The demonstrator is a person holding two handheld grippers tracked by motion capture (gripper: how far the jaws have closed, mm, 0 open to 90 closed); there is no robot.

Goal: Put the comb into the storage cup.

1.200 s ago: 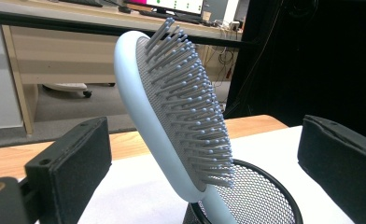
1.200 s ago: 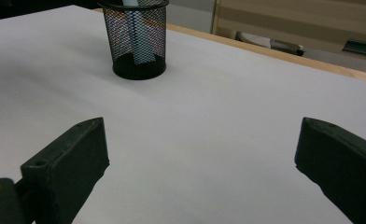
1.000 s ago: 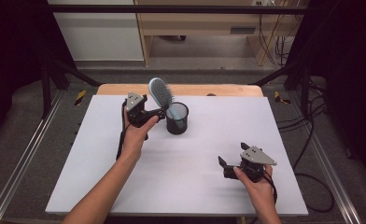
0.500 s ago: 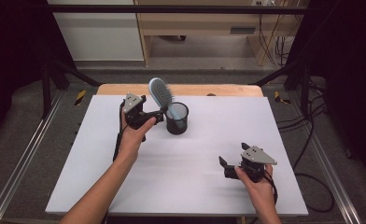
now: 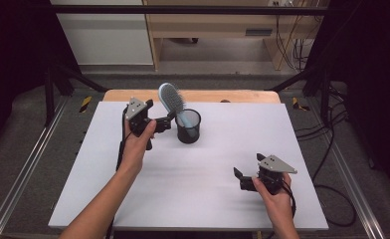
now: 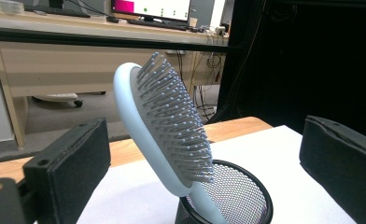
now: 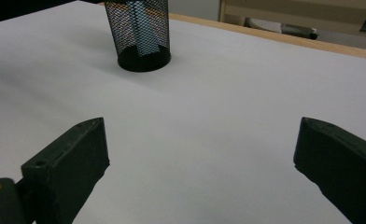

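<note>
A pale blue hairbrush (image 5: 172,101) is standing handle-down in a black mesh cup (image 5: 188,127) near the far edge of the white tabletop (image 5: 208,164), its head leaning out over the rim. The left gripper (image 5: 167,121) is hovering just beside the brush, jaws spread and holding nothing. The right gripper (image 5: 239,178) is resting near the front right, jaws likewise spread. Judged from this, the placing appears done; only withdrawal seems left.
</note>
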